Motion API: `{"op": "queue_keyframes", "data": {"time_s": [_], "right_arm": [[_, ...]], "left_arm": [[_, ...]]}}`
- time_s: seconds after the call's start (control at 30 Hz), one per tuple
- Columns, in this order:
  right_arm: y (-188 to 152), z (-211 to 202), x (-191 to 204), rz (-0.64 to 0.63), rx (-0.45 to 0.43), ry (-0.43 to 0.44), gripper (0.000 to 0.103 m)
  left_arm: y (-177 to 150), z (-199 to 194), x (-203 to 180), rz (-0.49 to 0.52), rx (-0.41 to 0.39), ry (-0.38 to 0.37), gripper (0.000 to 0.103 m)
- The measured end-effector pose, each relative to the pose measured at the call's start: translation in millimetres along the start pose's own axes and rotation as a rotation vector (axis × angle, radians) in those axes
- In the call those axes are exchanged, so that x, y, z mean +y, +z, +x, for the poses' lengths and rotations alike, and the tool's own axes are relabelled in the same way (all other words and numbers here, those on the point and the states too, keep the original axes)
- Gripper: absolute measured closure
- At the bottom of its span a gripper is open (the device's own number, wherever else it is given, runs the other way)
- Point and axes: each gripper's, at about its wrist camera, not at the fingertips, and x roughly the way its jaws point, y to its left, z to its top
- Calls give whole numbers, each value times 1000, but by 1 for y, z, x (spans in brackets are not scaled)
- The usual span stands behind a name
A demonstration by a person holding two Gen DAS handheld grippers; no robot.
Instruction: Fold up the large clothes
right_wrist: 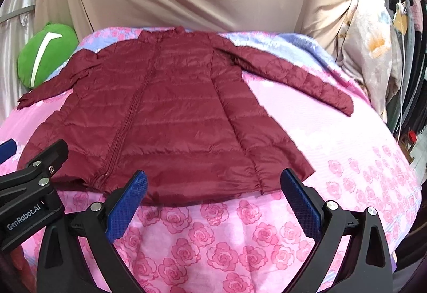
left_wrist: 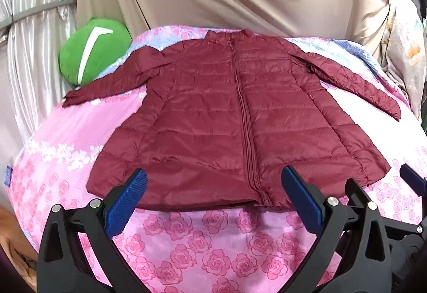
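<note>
The only readable text is "GenRobot.AI", printed in pale letters on the black body of the left hand-held gripper (right_wrist: 26, 159), seen at the left edge of the right wrist view. A small blue tag (left_wrist: 8, 176) at the bed's left edge is too blurred to read. The green cushion (left_wrist: 93, 50) bears a white mark, not lettering.
</note>
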Motion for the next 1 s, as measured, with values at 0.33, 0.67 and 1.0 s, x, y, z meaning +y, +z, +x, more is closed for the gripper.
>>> {"op": "queue_keyframes", "data": {"time_s": [0.33, 0.67, 1.0], "right_arm": [[-4, 1, -2, 9, 20, 20, 5], [-6, 5, -1, 9, 33, 24, 5], [-6, 13, -5, 15, 48, 22, 5]], "left_arm": [[-1, 5, 1, -13, 44, -3, 5], [-1, 11, -2, -10, 64, -7, 5], [-2, 20, -2, -15, 87, -9, 5]]}}
